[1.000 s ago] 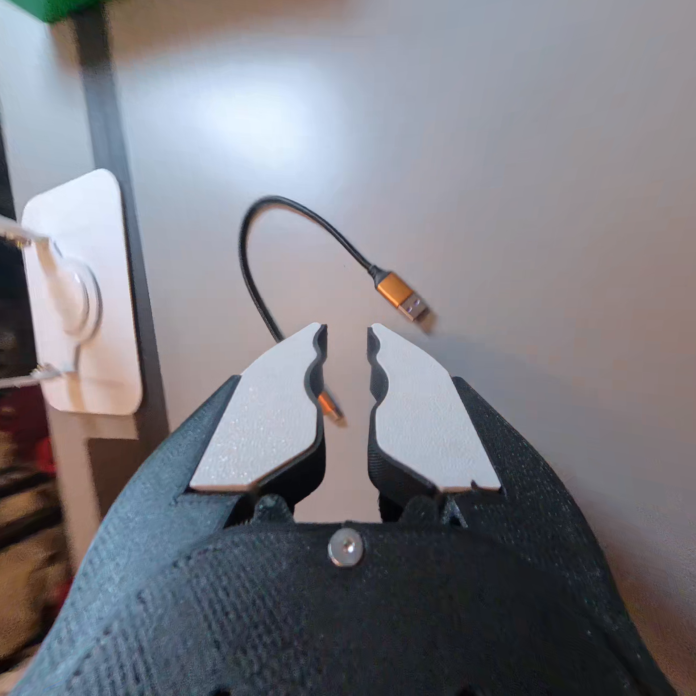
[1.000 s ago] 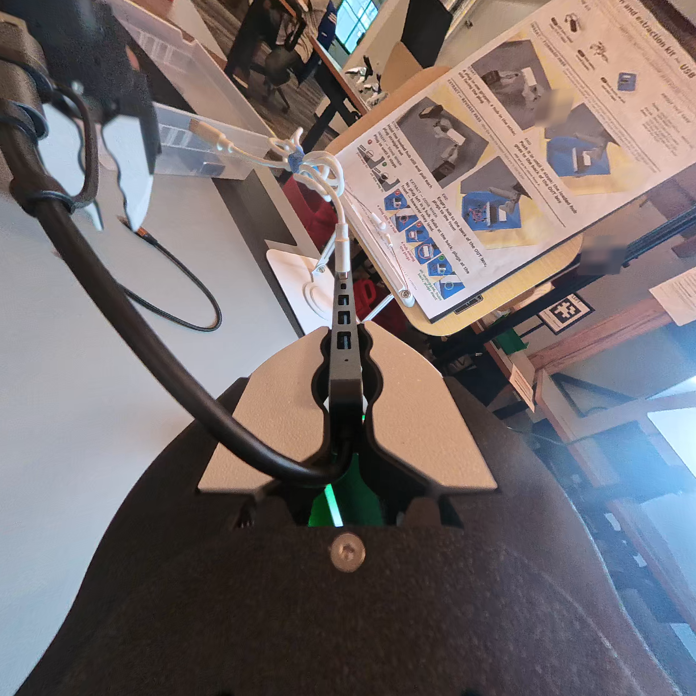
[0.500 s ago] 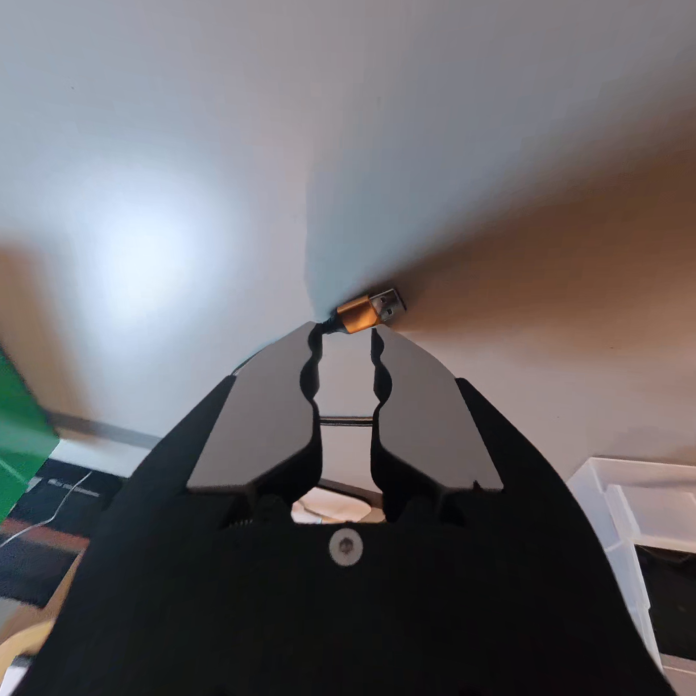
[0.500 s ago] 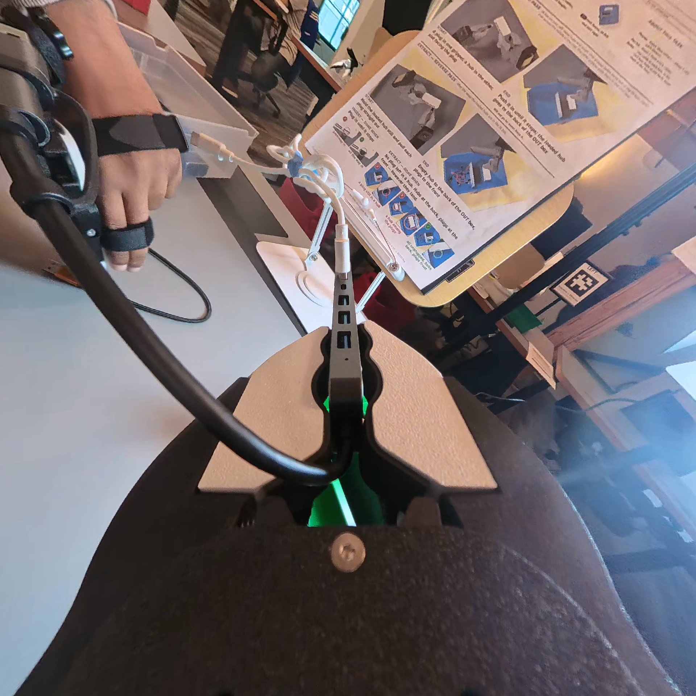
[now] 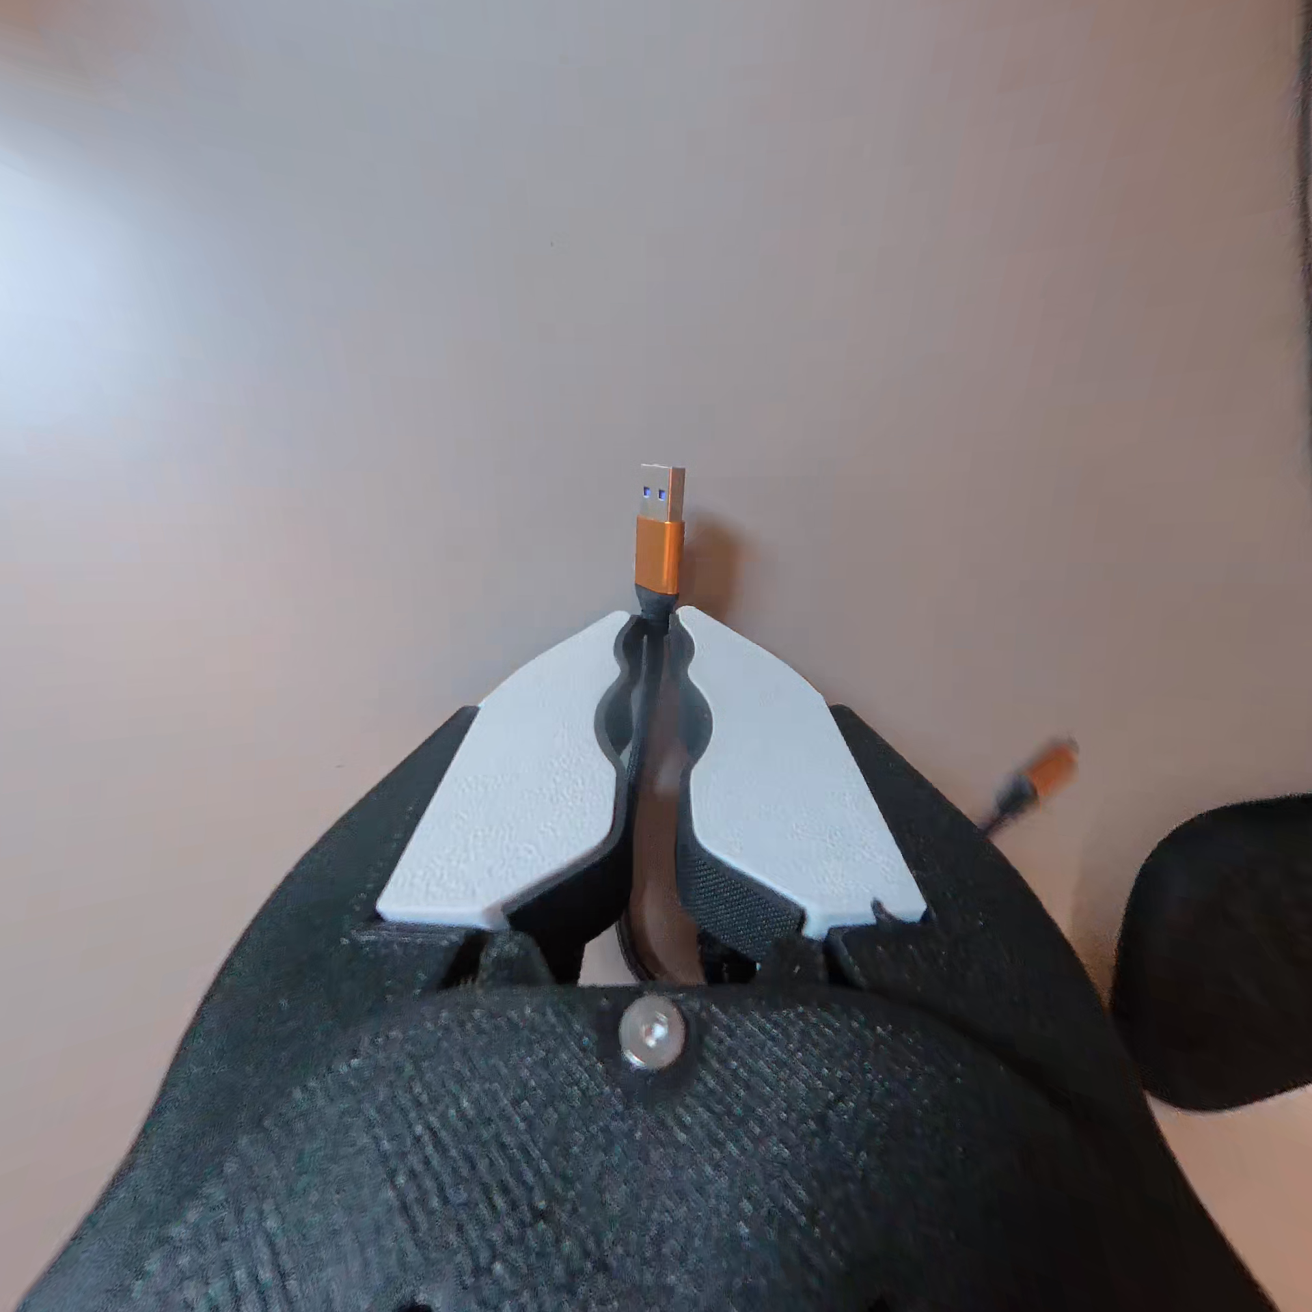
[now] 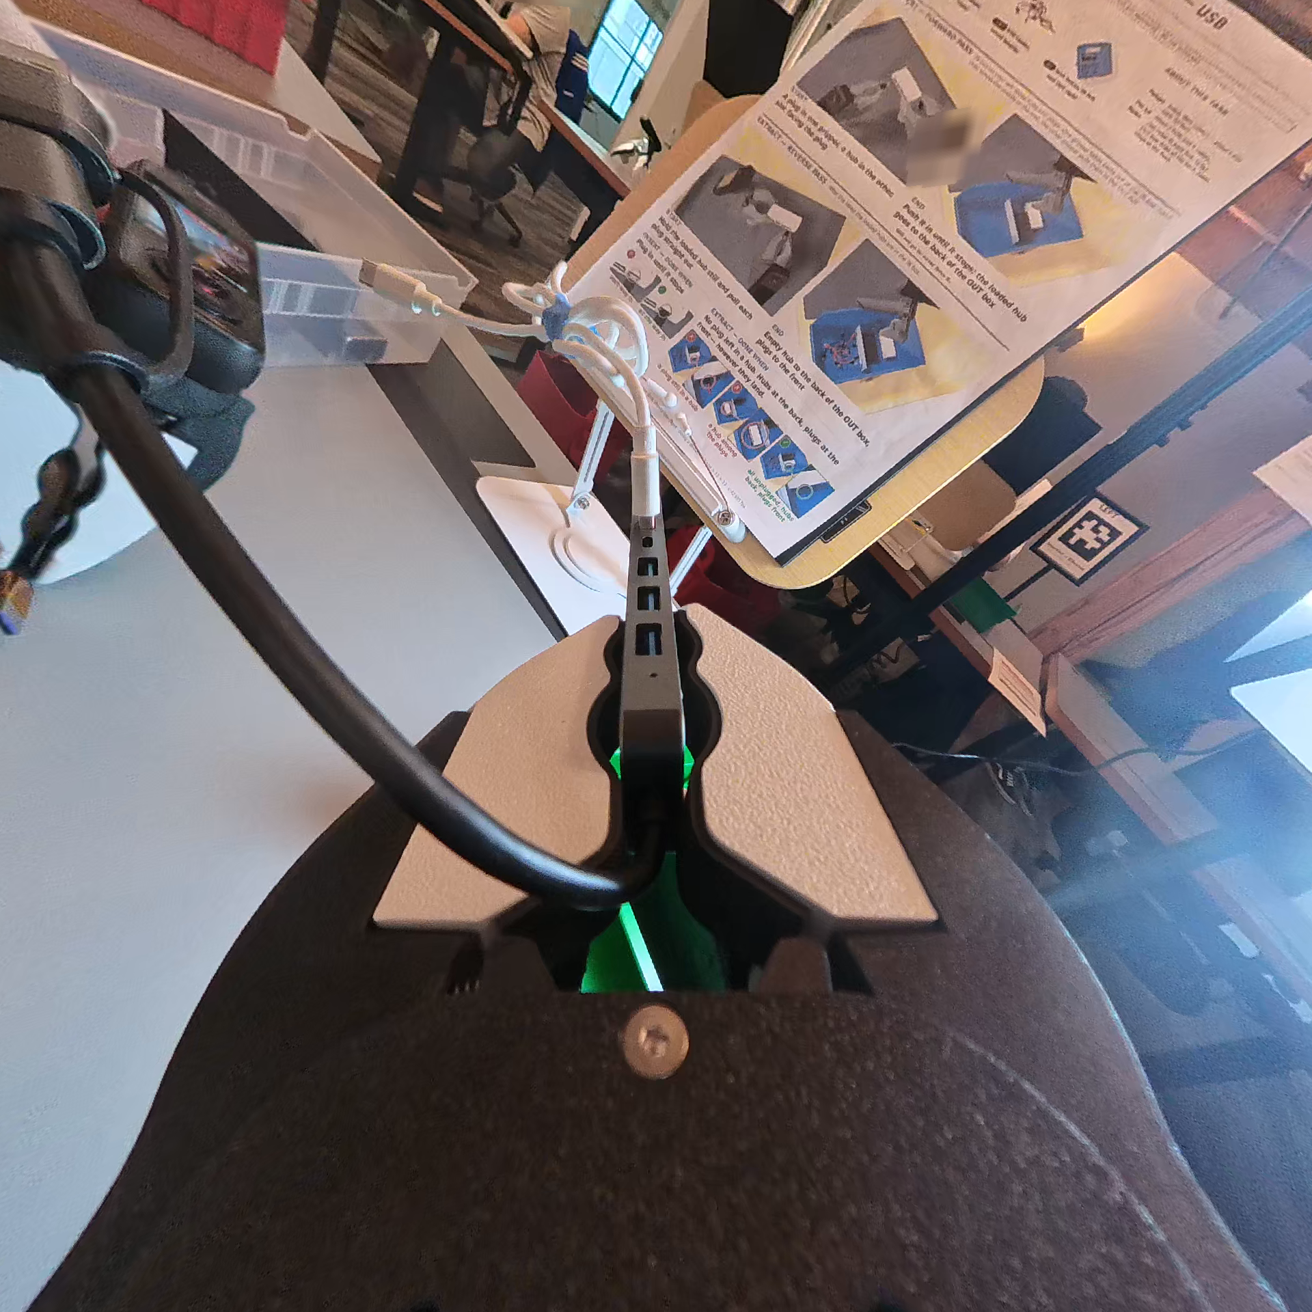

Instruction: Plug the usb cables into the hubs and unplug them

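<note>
— cable is clamped between the jaws of the left gripper, with its orange plug held straight out just past the tips.
— and the hub?
— it is pinched in the right gripper; a white cable is plugged into its far end, ports left facing up.

A pale grey surface fills the left; at its far edge sits a clear plastic bin; right of it a white stand props a tilted wooden board bearing a printed instruction sheet; far right, a black-and-white square marker; green block below.
</note>
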### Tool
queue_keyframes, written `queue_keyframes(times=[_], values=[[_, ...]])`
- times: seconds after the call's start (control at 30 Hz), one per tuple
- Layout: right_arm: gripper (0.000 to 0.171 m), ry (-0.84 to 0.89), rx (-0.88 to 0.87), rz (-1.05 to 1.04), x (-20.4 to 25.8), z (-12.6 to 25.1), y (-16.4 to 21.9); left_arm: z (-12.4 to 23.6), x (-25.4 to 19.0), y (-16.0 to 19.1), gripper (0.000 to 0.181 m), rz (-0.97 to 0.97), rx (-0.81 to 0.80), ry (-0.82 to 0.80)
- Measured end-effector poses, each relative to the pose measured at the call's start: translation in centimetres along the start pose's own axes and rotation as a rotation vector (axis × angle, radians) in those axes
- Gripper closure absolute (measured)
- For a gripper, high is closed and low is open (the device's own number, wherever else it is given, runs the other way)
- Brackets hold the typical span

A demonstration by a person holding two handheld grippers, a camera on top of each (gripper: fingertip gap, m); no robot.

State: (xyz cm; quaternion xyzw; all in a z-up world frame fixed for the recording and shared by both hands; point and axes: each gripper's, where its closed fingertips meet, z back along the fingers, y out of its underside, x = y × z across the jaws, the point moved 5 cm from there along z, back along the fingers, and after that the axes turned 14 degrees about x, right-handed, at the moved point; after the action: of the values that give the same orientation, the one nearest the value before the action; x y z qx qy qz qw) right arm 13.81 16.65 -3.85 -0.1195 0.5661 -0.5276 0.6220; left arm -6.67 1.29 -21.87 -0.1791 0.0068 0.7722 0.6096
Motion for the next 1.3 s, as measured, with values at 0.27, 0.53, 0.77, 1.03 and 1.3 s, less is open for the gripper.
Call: queue_keyframes(times=[0.27, 0.53, 0.77, 1.03, 1.3], values=[[0.16, 0.0, -0.013, 0.028, 0.3, 0.5, -0.5, 0.7, -1.3, -0.4, 0.174, 0.068, -0.25, -0.036], [0.16, -0.025, -0.061, 0.042, 1.0, 0.5, -0.8, 2.1, -2.3, -1.1, 0.174, 0.135, -0.477, -0.205], [0.16, -0.075, -0.125, 0.068, 2.4, 0.3, -1.7, 6.1, -4.0, -0.8, 0.174, 0.161, -0.687, -0.365], [0.16, -0.084, -0.11, 0.092, 3.1, -0.1, -1.8, 9.7, -7.1, 0.4, 0.174, 0.099, -0.751, -0.284], [0.159, -0.104, -0.114, 0.111, 3.6, -0.2, -1.9, 9.4, -14.3, 0.9, 0.174, -0.248, -0.76, 0.296]])
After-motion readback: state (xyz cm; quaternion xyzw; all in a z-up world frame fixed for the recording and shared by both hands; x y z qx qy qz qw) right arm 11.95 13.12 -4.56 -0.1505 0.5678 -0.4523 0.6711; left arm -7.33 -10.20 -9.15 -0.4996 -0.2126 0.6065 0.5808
